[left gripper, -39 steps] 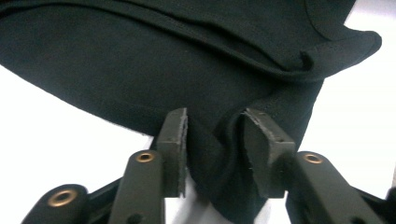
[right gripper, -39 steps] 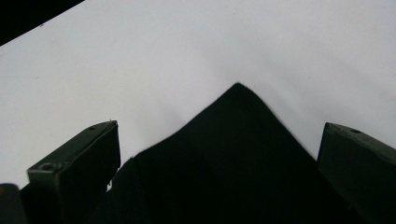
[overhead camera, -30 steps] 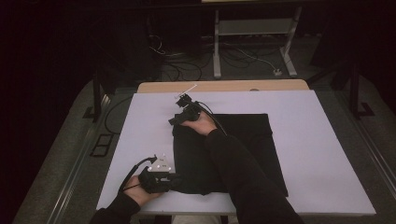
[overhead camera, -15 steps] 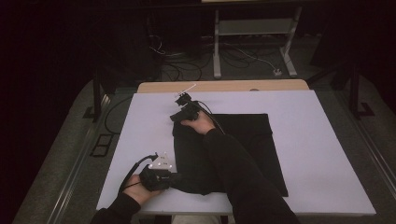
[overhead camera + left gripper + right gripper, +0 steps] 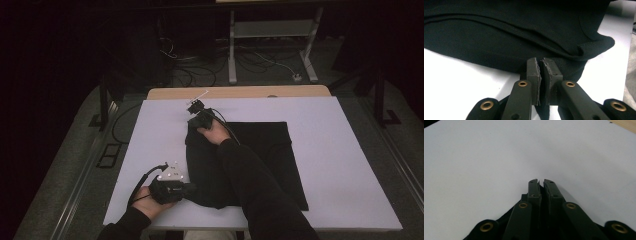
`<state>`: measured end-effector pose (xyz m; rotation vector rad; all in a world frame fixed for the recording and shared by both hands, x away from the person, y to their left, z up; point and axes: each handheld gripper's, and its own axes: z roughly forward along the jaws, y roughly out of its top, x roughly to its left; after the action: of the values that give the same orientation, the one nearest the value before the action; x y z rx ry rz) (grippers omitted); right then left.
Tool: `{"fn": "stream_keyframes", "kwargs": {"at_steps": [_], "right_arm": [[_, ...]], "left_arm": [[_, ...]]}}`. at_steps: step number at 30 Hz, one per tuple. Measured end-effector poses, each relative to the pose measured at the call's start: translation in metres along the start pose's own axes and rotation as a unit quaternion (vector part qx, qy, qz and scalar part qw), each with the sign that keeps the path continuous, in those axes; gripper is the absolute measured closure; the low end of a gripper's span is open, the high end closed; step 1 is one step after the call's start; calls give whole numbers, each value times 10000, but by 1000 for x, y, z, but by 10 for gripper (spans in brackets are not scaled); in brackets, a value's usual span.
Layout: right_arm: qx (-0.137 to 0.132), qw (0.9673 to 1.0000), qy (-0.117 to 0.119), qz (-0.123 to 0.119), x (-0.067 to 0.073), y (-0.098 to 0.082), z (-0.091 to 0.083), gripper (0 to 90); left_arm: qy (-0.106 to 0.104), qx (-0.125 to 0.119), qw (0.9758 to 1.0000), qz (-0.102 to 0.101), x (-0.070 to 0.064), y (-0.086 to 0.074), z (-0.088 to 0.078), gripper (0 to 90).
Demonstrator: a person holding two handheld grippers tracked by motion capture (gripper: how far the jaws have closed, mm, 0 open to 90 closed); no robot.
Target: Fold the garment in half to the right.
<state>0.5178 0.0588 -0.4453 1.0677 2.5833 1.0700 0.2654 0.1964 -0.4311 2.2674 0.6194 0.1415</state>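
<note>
Black garment [image 5: 250, 160] lies flat on the white bench [image 5: 340, 150], centre-right. Left tongs [image 5: 541, 72] pressed together, pinching its near-left corner. Right tongs [image 5: 541, 188] have just been closing, now pinching the far-left corner.

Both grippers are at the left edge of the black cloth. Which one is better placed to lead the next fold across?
Probably the left gripper: its jaws are shut on the near corner of the black cloth, with open table ahead. The right gripper, reaching across the cloth, looks shut on the far corner.
</note>
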Motion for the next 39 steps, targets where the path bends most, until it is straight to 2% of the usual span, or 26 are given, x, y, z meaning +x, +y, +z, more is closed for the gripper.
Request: {"fn": "stream_keyframes", "kwargs": {"at_steps": [2,7,23,27,35,39], "right_arm": [[6,10000,36,57,-1,0,-2,839],[-69,10000,51,30,-3,3,-8,847],[-288,9990,315,99,-7,5,-34,848],[-379,9983,406,190,-10,4,-40,848],[-529,9975,396,265,-18,-1,-54,848],[-610,9968,387,355,-24,-4,-61,849]], "left_arm": [[-3,-11,10000,-2,0,0,0,824],[-12,-134,9999,-72,0,1,-2,824],[-65,-240,9997,-84,0,4,-4,825],[-71,-275,9996,-41,-1,6,-4,825],[-136,-433,9990,-39,-7,17,-3,825],[-170,-451,9988,117,-13,24,-1,825]]}}
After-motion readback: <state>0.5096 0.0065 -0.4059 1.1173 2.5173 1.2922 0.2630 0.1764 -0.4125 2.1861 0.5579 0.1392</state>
